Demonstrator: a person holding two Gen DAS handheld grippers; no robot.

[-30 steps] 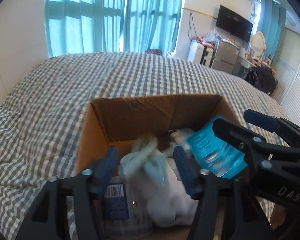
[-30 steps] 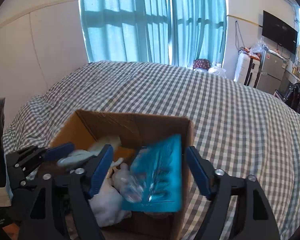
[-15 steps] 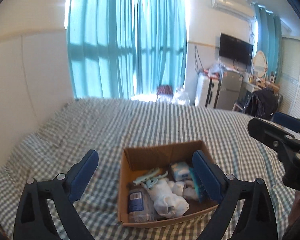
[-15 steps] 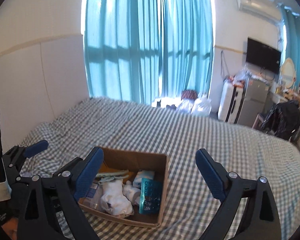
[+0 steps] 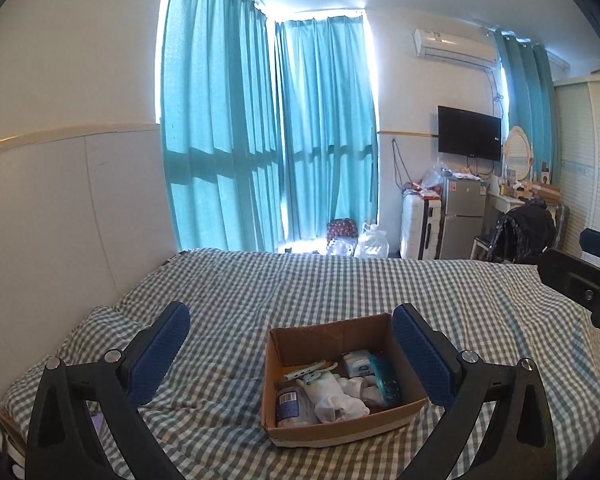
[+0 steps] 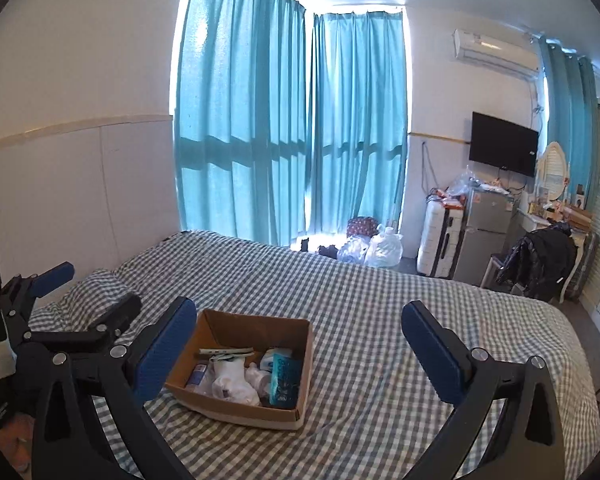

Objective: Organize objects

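An open cardboard box (image 5: 340, 426) sits on the checked bed; it also shows in the right wrist view (image 6: 240, 410). Inside lie a clear bottle with a blue label (image 5: 290, 402), white socks (image 5: 338, 400), a teal packet (image 5: 386, 380) standing at the right wall, a small white-blue pack (image 5: 358, 362) and a thin pale item (image 5: 310, 369). My left gripper (image 5: 292, 356) is open and empty, held back above the box. My right gripper (image 6: 300, 350) is open and empty, held back to the box's right.
The grey-and-white checked bed (image 5: 340, 288) spreads around the box. A pillow hump (image 6: 100, 284) lies at the left. Beyond the bed are teal curtains (image 5: 268, 140), bags on the floor (image 6: 376, 246), a suitcase and small fridge (image 6: 484, 236), and a chair with dark clothes (image 6: 540, 262).
Both grippers have pulled up and back from inside the box and opened wide. The teal packet and the cloth stay in the box. The box now looks small and far.
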